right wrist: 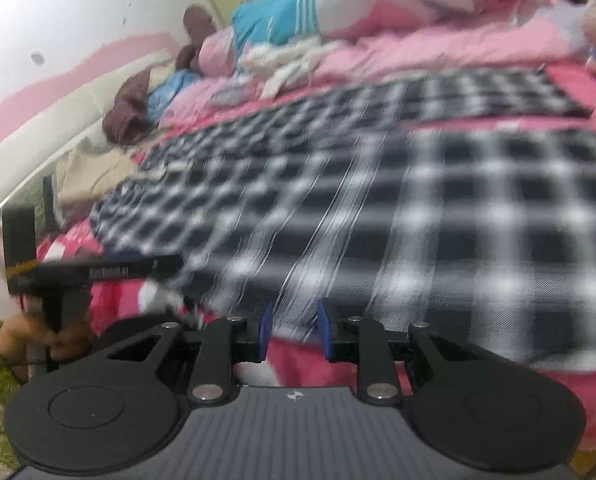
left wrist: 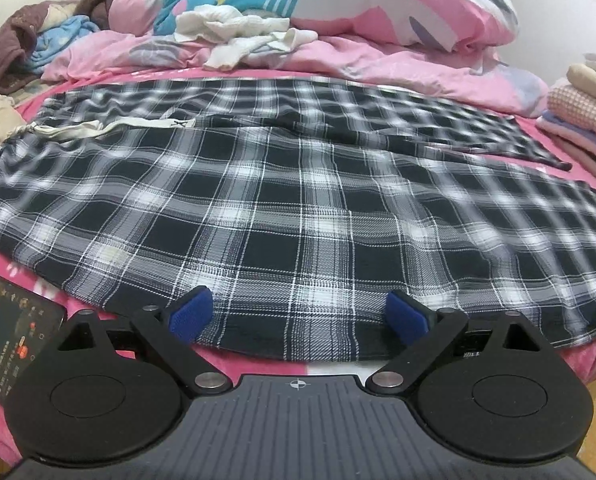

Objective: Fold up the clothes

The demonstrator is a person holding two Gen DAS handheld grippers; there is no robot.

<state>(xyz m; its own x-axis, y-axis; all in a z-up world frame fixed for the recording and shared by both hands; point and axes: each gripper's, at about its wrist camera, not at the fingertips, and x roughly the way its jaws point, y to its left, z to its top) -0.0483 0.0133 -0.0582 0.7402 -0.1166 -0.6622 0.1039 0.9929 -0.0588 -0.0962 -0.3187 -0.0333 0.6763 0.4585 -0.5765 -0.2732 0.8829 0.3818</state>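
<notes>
Black-and-white plaid trousers [left wrist: 282,208] lie spread flat across the pink bed, with a white drawstring [left wrist: 98,128] at the waist on the left and the legs running right. My left gripper [left wrist: 299,315] is open wide at the near hem, and its blue pads [left wrist: 190,314] rest on the cloth edge. In the blurred right wrist view the plaid trousers [right wrist: 438,220] fill the middle. My right gripper [right wrist: 295,330] has its pads [right wrist: 267,330] close together but apart. The cloth's near edge reaches into the gap, and pink sheet shows between the pads.
A heaped pink duvet [left wrist: 378,68] with white garments [left wrist: 242,32] lies behind the trousers. Folded clothes [left wrist: 582,112] are stacked at the right and brown and blue clothes [left wrist: 30,48] at the far left. A phone [left wrist: 10,328] lies near left. A hand [right wrist: 34,336] holds a black tool [right wrist: 106,270].
</notes>
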